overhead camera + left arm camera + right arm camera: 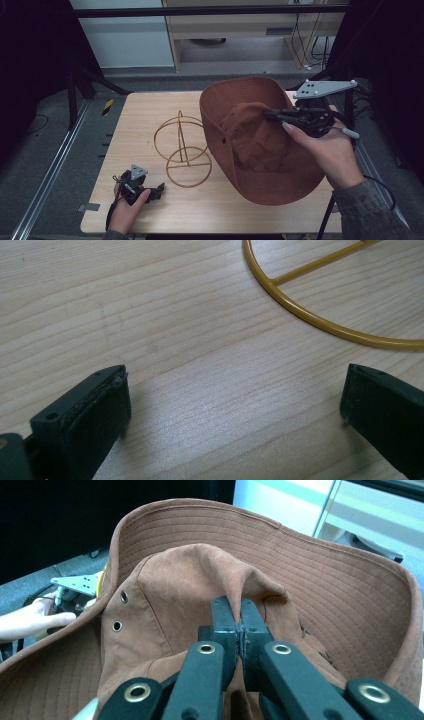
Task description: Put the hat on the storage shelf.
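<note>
A brown wide-brimmed hat (pixel 260 145) hangs tilted over the right half of the table, its brim curling up behind the crown. My right gripper (pixel 270 116) is shut on a fold of the crown fabric (pixel 235 587), jaws pressed together on it in the right gripper view (pixel 239 611). A yellow wire hat stand (pixel 182 150) with a round base ring (pixel 320 320) sits at the table's middle. My left gripper (pixel 156 191) rests low at the front left, and its jaws stand wide apart over bare wood (pixel 235 405), nothing between them.
The wooden table (pixel 150 107) has its front edge close to the left hand. A metal rail (pixel 55 165) runs along the floor at left. Cabinets and cables stand behind the table.
</note>
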### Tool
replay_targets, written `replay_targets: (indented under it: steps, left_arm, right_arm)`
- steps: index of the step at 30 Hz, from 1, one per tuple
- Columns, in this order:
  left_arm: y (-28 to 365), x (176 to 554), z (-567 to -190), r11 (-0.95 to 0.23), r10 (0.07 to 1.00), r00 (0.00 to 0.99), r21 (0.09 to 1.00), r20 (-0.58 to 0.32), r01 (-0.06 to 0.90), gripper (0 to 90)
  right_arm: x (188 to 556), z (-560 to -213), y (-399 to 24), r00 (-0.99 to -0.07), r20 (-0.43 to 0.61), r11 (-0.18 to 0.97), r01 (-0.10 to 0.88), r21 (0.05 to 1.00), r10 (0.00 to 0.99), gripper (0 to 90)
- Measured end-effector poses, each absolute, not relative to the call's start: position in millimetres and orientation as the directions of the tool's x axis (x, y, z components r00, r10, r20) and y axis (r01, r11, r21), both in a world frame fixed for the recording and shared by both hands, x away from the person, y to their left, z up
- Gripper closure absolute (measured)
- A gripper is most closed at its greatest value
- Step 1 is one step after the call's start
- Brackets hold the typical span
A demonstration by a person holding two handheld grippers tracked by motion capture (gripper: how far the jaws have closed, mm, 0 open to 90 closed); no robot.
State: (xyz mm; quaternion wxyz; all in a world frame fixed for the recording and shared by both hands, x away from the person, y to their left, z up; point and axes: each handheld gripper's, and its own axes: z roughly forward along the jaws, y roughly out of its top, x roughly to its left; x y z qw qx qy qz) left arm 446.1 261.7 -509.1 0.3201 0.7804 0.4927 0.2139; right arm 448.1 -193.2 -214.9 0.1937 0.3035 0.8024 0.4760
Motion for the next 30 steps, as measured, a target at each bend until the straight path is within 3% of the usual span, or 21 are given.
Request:
replay_targets:
  steps: [30]
  left_arm:
    - [262, 447, -509, -0.313, 0.904, 0.426, 0.709, 0.019, 0.632, 0.0]
  right_arm:
    - [478, -181, -92, -0.805, -0.039, 0.366, 0.226, 0.903, 0.592, 89.2]
